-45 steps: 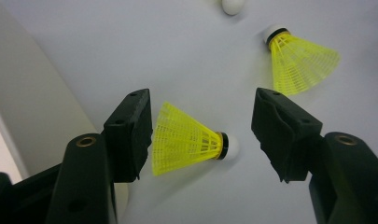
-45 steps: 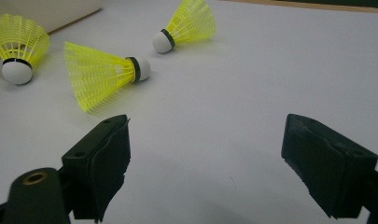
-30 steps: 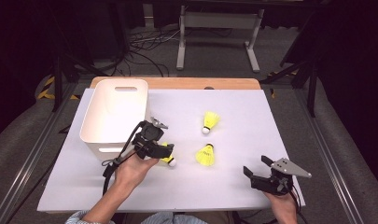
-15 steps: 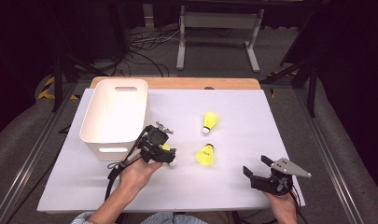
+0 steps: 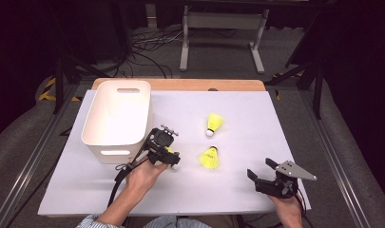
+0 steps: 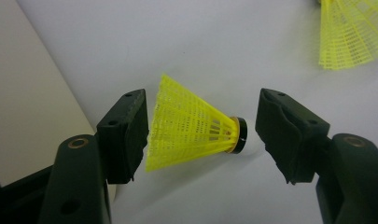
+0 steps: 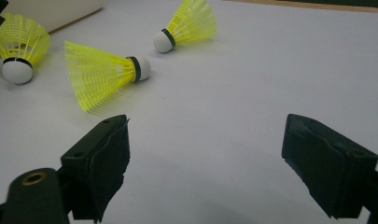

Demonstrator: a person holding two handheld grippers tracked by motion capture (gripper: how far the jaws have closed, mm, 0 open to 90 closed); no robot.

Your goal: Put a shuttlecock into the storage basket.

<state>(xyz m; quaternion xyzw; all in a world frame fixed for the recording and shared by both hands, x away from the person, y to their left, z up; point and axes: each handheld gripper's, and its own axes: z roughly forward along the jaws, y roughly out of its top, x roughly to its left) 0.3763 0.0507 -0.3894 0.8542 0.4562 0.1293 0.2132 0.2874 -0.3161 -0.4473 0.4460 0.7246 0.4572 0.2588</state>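
Just right of the white bin (image 5: 116,118), the left gripper (image 6: 203,133) straddles a yellow shuttlecock (image 6: 191,123) lying on the sheet, jaws released. Closing end-to-end could crumple its skirt or squirt it loose. Farther right, the right gripper (image 5: 265,172) idles, jaws spread.

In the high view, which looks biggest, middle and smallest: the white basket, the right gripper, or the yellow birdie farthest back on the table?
1. White basket, by far the biggest.
2. Right gripper, clearly smaller than the basket; it sits nearer the camera, which may add a little.
3. Far yellow birdie, the smallest.
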